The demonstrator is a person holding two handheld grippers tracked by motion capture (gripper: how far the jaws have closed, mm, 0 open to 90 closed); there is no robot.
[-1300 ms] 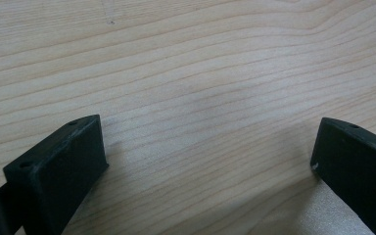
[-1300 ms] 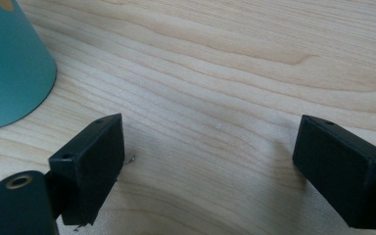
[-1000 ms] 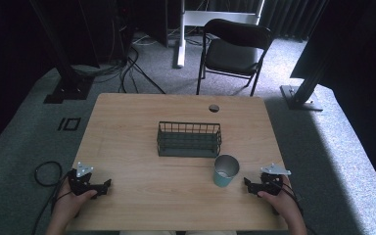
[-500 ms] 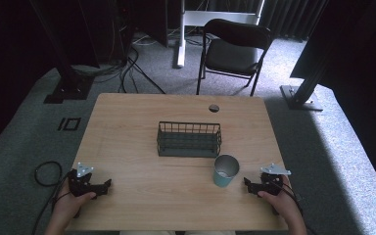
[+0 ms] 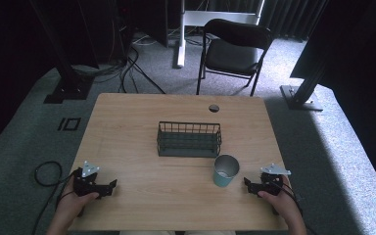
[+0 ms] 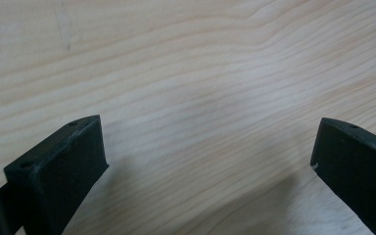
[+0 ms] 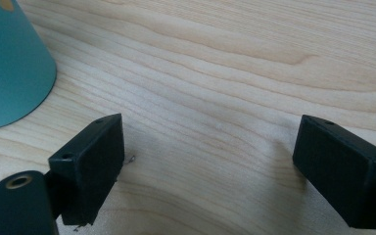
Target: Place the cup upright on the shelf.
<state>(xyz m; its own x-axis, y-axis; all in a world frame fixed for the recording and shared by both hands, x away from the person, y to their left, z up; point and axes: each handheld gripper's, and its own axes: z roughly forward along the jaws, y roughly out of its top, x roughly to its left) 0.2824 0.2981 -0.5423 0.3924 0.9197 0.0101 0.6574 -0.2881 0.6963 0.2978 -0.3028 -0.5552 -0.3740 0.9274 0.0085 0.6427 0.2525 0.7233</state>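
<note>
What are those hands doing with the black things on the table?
A person holds a gripper in each hand, resting near the table's front edge. The left gripper and the right gripper are both open and hold nothing. A teal cup stands upright close to the right gripper, untouched. Behind it sits a dark wire basket. Nothing has been picked up yet.

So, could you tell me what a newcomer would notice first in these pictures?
Probably the dark wire basket at the middle of the wooden table, with the teal cup standing upright just in front of its right end. Next come the left gripper and right gripper resting near the table's front corners, each held by a hand, jaws wide apart over bare wood. A black folding chair stands beyond the far edge.
</note>
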